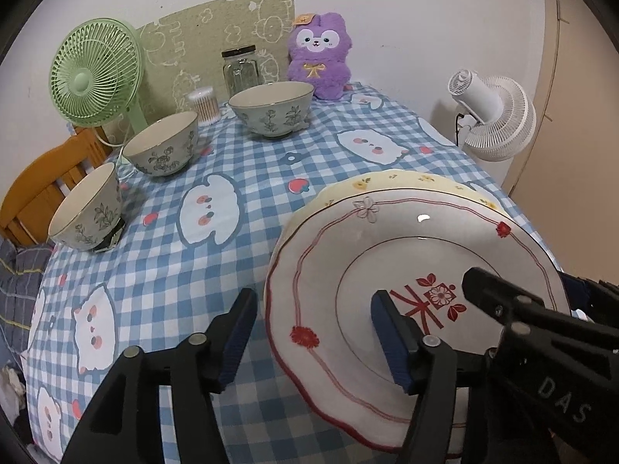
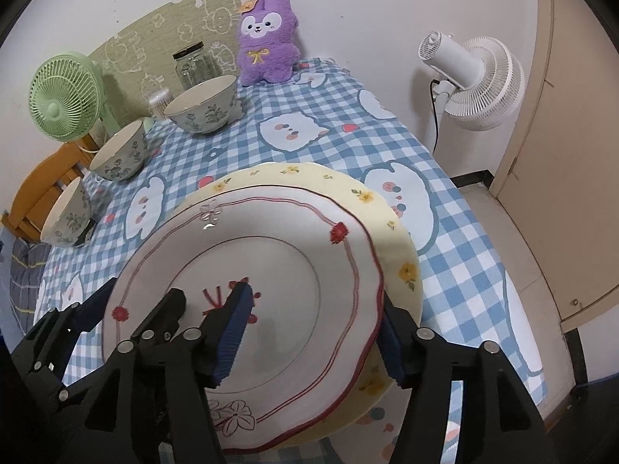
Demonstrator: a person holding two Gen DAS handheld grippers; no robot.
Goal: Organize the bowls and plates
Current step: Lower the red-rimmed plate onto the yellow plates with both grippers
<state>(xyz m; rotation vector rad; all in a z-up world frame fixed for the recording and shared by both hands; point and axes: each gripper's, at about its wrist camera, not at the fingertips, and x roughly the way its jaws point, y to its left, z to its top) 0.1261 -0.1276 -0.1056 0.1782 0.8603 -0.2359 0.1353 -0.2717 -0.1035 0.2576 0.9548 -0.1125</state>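
Observation:
A white plate with red trim (image 1: 387,239) (image 2: 271,255) lies on a larger yellow flowered plate (image 1: 406,183) (image 2: 402,247) at the table's near right. My left gripper (image 1: 315,336) is open and straddles the white plate's left rim, one pad over the cloth and one over the plate. My right gripper (image 2: 311,332) is open too and straddles the right rim, pads clear of it. Three green-patterned bowls stand apart in a curve on the left: far (image 1: 271,108) (image 2: 203,104), middle (image 1: 162,143) (image 2: 122,150), near (image 1: 87,208) (image 2: 67,212).
On the checked tablecloth (image 1: 185,263) along the back wall stand a green fan (image 1: 94,73), a cotton swab tub (image 1: 203,104), a glass jar (image 1: 240,69) and a purple plush (image 1: 321,58). A white fan (image 1: 495,116) stands past the right edge. A wooden chair (image 1: 42,185) is at the left.

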